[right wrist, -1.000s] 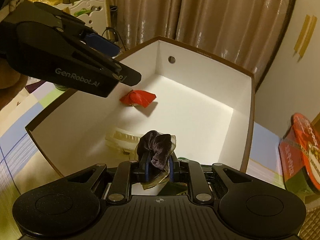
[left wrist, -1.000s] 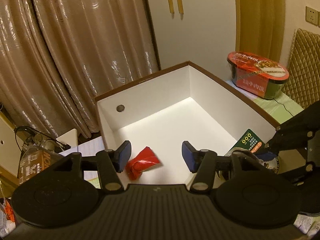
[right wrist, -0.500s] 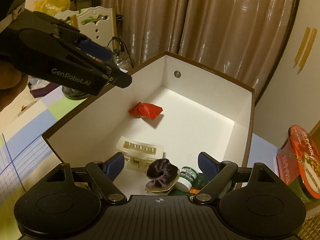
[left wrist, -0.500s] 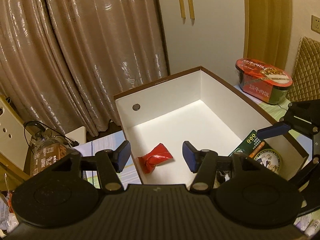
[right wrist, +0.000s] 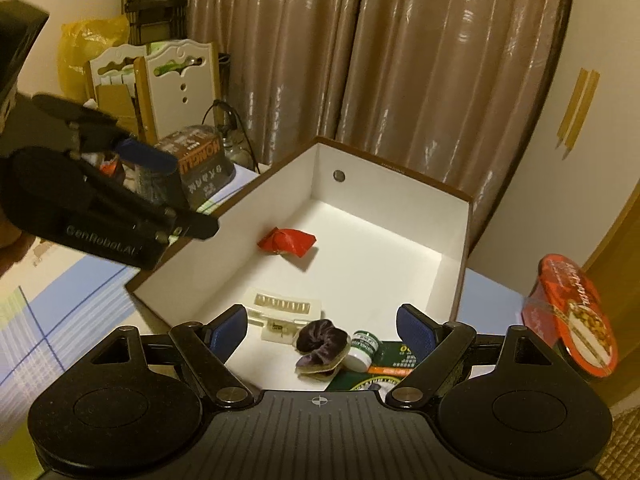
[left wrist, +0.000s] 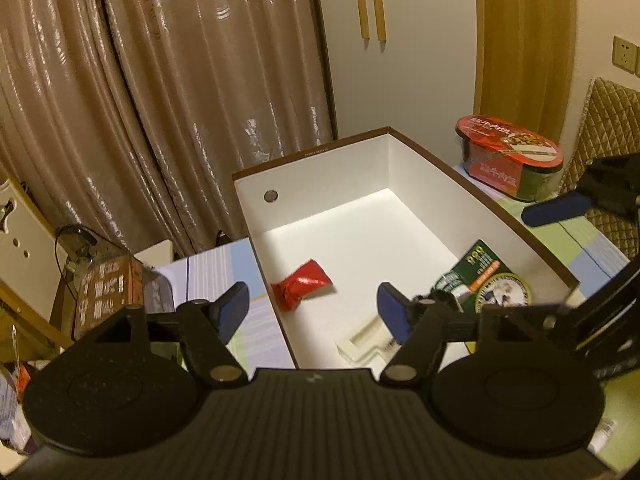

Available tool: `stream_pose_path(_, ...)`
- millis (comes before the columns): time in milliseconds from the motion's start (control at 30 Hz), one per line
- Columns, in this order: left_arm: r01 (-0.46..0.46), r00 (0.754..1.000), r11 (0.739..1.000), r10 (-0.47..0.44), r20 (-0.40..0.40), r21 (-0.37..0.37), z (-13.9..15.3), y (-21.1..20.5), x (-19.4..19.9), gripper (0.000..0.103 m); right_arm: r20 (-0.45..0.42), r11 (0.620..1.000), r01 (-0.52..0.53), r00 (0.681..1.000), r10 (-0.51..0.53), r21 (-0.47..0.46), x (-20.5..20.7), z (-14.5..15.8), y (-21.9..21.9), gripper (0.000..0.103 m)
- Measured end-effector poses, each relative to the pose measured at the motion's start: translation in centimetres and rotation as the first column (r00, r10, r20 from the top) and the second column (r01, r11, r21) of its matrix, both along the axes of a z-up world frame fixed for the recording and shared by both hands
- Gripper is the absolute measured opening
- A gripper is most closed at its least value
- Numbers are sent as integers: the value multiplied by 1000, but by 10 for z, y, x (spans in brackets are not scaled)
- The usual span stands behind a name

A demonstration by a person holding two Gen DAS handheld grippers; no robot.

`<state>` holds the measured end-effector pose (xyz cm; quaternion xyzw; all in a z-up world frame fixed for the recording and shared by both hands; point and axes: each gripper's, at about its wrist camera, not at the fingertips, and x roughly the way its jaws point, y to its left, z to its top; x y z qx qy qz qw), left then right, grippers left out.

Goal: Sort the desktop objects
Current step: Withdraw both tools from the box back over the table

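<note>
A white box with a brown rim [left wrist: 316, 151] [right wrist: 390, 166] stands on the table. Inside lie a red packet [left wrist: 302, 284] [right wrist: 287, 241], a cream plastic piece [right wrist: 285, 307] [left wrist: 362, 340], a dark purple velvet scrunchie [right wrist: 322, 338], a small white bottle with a green label [right wrist: 362, 350] and a green packet [left wrist: 482, 272] [right wrist: 394, 362]. My left gripper [left wrist: 313, 312] is open and empty above the box's near left wall; it also shows in the right wrist view [right wrist: 150, 160]. My right gripper [right wrist: 322, 326] is open and empty above the scrunchie; one finger shows in the left wrist view [left wrist: 556, 208].
A red-lidded instant noodle bowl [left wrist: 508, 156] [right wrist: 572, 316] stands right of the box. A brown carton [left wrist: 106, 292] [right wrist: 200, 164] sits left of it on the patterned tablecloth [left wrist: 212, 280]. Curtains [left wrist: 160, 80] hang behind. A white rack [right wrist: 156, 80] is at far left.
My right gripper opened and let go of the scrunchie, which now lies in the box. Both grippers have pulled back and up from the box.
</note>
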<state>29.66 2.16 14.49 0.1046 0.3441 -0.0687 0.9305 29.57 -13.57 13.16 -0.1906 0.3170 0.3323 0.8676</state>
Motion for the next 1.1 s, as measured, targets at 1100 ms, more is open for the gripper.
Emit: stream_pose_path(1100,-160,971,981,137,-198,-107,-57,16,-232,102,-220,957,291,932,-287,-15,-211,-40,-115,84)
